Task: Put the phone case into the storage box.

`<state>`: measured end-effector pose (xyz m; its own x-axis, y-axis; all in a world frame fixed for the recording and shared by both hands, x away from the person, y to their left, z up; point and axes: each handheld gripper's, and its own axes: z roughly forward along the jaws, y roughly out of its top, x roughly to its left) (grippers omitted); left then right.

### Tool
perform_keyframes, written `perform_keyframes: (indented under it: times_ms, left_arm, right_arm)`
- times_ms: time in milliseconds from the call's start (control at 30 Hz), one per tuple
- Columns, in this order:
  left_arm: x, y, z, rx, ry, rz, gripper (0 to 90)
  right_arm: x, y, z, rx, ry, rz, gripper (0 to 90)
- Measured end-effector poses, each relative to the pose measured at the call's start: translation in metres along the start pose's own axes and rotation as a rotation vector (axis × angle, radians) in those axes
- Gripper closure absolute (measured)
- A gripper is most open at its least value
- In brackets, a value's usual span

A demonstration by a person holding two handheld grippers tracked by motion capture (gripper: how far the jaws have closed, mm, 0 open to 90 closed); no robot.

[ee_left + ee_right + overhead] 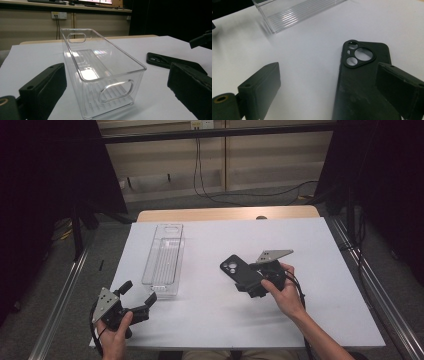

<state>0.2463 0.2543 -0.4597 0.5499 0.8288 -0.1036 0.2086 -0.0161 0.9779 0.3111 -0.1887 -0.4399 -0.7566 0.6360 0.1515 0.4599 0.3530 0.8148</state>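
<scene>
The black phone case (362,82) lies flat, back up with its camera cutouts showing, on the white table (210,320), right of centre. It looks light, thin and flexible, probably rubbery enough to grip well, and is best pinched across its long edges near the middle. The right gripper (250,279) hovers over it with jaws spread wide, one above the case, neither pressing on it. To its left stands a clear plastic bin (164,261), empty and apart. The left gripper (136,296), wide open too, holds nothing and faces the bin's near end. Nothing blocks the path between case and bin.
</scene>
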Motion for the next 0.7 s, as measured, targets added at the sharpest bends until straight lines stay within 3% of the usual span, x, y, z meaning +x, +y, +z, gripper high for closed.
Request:
perform_keyframes:
  times_ms: [100,167,300,433,567,667,700]
  left_arm:
    - [0.000,0.000,0.000,-0.001,0.007,0.000,2.5]
    - [0.000,0.000,0.000,0.003,0.014,0.000,2.5]
    - [0.000,0.000,0.001,0.006,0.006,0.001,2.5]
    - [0.000,0.000,0.001,0.010,0.006,0.007,2.5]
    - [0.000,0.000,0.001,0.008,0.002,0.007,2.5]
    - [0.001,0.000,0.001,0.008,0.003,0.007,2.5]
    - [0.001,0.000,0.001,0.010,0.004,0.008,2.5]
  right_arm:
    - [0.001,0.002,-0.002,-0.032,-0.039,0.000,6.7]
    - [-0.001,0.003,-0.003,-0.044,-0.040,0.004,6.9]
    - [-0.007,0.005,-0.002,-0.040,-0.070,0.001,6.9]
    - [-0.016,0.006,0.002,-0.061,-0.093,0.032,6.8]
    - [-0.021,0.005,0.010,-0.008,-0.108,0.073,4.8]
    - [-0.023,0.005,0.016,0.033,-0.128,0.073,3.7]
    - [-0.025,0.006,0.017,0.053,-0.110,0.073,2.9]
